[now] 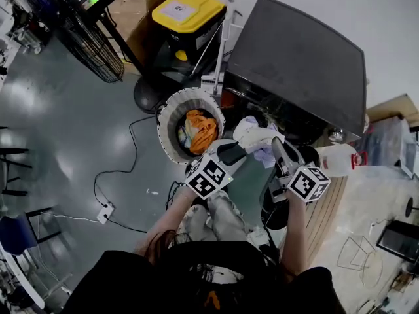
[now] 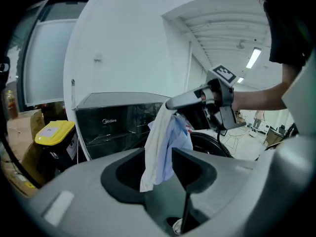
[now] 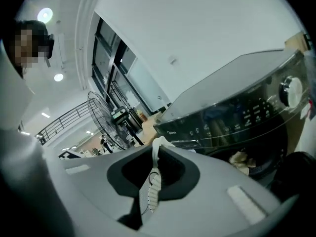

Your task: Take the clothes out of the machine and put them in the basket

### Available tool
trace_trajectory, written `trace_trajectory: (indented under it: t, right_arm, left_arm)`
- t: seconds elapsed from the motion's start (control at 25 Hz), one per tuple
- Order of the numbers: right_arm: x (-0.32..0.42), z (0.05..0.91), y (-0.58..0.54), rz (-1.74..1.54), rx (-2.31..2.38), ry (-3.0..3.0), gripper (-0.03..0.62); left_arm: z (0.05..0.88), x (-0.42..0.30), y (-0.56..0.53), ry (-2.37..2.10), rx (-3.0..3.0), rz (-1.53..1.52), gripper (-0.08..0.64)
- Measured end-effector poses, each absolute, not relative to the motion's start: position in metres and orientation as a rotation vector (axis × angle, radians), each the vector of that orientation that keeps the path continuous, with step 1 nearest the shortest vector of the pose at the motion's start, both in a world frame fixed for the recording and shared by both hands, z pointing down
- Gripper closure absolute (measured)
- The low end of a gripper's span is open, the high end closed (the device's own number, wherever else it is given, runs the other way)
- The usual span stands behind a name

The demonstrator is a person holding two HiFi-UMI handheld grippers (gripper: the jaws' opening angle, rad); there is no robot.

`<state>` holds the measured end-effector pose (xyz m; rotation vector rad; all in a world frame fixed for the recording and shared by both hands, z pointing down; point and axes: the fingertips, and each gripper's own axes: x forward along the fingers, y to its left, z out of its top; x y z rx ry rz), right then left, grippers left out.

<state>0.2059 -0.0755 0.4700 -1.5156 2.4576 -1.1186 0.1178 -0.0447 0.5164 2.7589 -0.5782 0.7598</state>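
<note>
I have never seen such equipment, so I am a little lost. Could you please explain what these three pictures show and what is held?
A person holds a two-jaw gripper in each hand; the cubes with square markers belong to them. The head view looks down from the person's head at the left gripper, the right gripper, a black washing machine and a round basket with orange clothes inside. The other two views ride on the grippers. The right gripper is shut on a white and pale blue garment; the left gripper's jaws stand apart.
</note>
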Motion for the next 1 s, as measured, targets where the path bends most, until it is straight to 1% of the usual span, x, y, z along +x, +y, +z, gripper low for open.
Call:
trace_trajectory:
  t: [0.04,0.12,0.24,0.32,0.44,0.56,0.6,0.68,0.76,0.84,1.0]
  right_arm:
    - [0.201,0.460,-0.074,-1.106,-1.492,2.472,0.551]
    - [0.190,0.440,-0.069,-1.076,-1.439,2.508,0.551]
    - [0.173,0.408,-0.058,-1.032,-1.336,2.552,0.551]
    - [0.160,0.386,-0.052,-1.001,-1.252,2.581,0.551]
    - [0.143,0.356,-0.043,-0.942,-1.139,2.650,0.551]
    - [0.130,0.331,-0.030,-0.891,-1.054,2.712,0.551]
    - [0.127,0.324,-0.026,-0.878,-1.026,2.727,0.551]
    - [0.121,0.314,-0.020,-0.849,-0.983,2.751,0.551]
    - [0.121,0.307,-0.021,-0.821,-0.961,2.756,0.551]
    - [0.126,0.301,-0.025,-0.803,-0.946,2.740,0.551]
    - [0.132,0.298,-0.039,-0.784,-0.914,2.717,0.551]
  left_arm:
    - [0.518,0.119,-0.042,-0.562,2.763,0.770,0.401]
    - [0.522,0.121,-0.033,-0.517,2.772,0.802,0.357]
    - [0.532,0.124,-0.014,-0.448,2.776,0.878,0.261]
    - [0.540,0.126,-0.006,-0.419,2.779,0.930,0.232]
    - [0.547,0.130,0.000,-0.396,2.745,0.931,0.222]
    - [0.542,0.133,-0.006,-0.460,2.692,0.813,0.224]
    - [0.538,0.133,-0.010,-0.488,2.681,0.774,0.237]
    - [0.528,0.130,-0.019,-0.539,2.682,0.718,0.328]
    - [0.518,0.125,-0.031,-0.607,2.697,0.683,0.487]
    - [0.508,0.115,-0.042,-0.679,2.698,0.656,0.509]
    - [0.492,0.086,-0.058,-0.835,2.673,0.624,0.515]
